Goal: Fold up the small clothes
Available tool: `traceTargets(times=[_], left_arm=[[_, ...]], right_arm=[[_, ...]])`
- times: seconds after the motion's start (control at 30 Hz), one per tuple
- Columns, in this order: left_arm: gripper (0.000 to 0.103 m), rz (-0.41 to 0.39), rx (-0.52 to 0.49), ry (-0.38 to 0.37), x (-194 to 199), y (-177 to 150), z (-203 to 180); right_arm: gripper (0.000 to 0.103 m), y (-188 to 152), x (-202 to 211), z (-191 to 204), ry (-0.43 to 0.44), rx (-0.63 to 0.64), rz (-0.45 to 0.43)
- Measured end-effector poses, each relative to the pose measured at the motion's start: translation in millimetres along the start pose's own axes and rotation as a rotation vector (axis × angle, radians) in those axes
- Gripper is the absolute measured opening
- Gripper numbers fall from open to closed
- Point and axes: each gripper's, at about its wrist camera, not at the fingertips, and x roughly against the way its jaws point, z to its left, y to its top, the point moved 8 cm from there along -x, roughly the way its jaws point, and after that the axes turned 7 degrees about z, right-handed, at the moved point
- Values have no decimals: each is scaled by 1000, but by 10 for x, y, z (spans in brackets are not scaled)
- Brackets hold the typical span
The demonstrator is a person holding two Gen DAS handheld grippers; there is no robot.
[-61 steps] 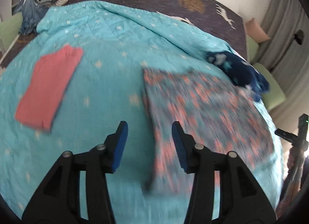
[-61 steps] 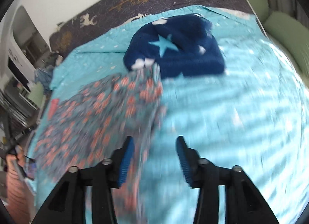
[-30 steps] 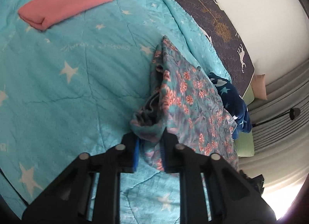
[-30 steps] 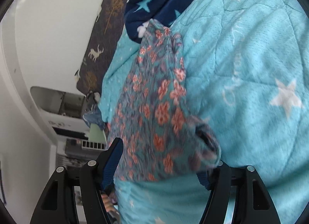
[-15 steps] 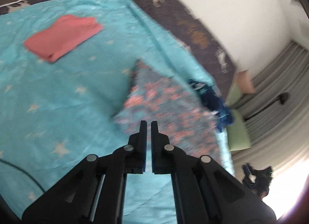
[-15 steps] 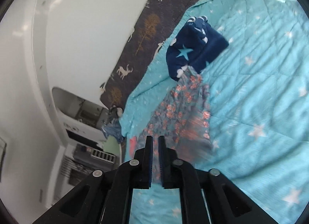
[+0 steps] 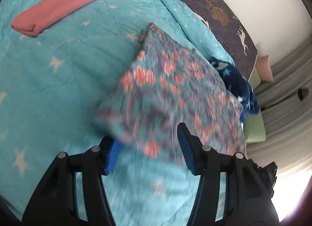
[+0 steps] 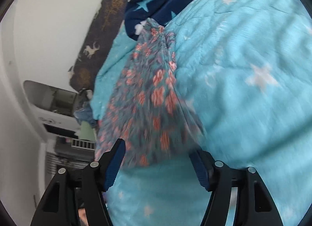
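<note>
**Ana:** While both sets of jaws are spreading, the floral garment (image 7: 171, 89) lies on the turquoise star quilt (image 7: 58, 89), blurred at its near edge. The left gripper (image 7: 148, 148) has its jaws coming apart, and that near edge sits between them with neither pad pressing on it.

**Ben:** Same on the other side. The right gripper (image 8: 158, 159) has jaws opening wide, with the garment's (image 8: 150, 97) near corner in the gap, again not pinched.

**Ana:** At its far end the floral piece touches the navy star-print clothes (image 8: 156, 5), towards the quilt's far edge by the dark deer-print sheet (image 7: 214, 9).

**Ben:** And a folded coral garment (image 7: 56, 15) lies well apart, towards the quilt's far left corner in the left wrist view.
</note>
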Motion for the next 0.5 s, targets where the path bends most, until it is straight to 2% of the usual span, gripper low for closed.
traceTargets(times=[0.03, 0.07, 0.1, 0.13, 0.17, 0.2, 0.33, 0.43, 0.5], left_arm=[[51, -5, 19, -9, -38, 58, 9], [41, -10, 25, -10, -54, 87, -3], [20, -5, 28, 2, -95, 132, 11], [16, 9, 33, -1, -134, 154, 21], [15, 13, 62, -35, -130, 164, 37], [13, 12, 66, -60, -90, 160, 23], [13, 15, 28, -183, 219, 52, -195], [13, 22, -48, -196, 440, -142, -378], [13, 43, -109, -189, 625, -419, -477]], right_arm=[[71, 63, -34, 33, 9, -4, -10], [72, 137, -71, 68, 23, -10, -21], [73, 177, -96, 83, 31, -20, -25], [67, 233, -154, 105, 39, -27, -25], [53, 243, -188, 114, 38, -19, -28], [7, 258, -219, 105, 28, -18, -23], [7, 241, -43, 110, 124, -89, -39], [7, 129, 276, 204, 155, -55, -49], [7, -7, 514, 255, 151, -20, -53]])
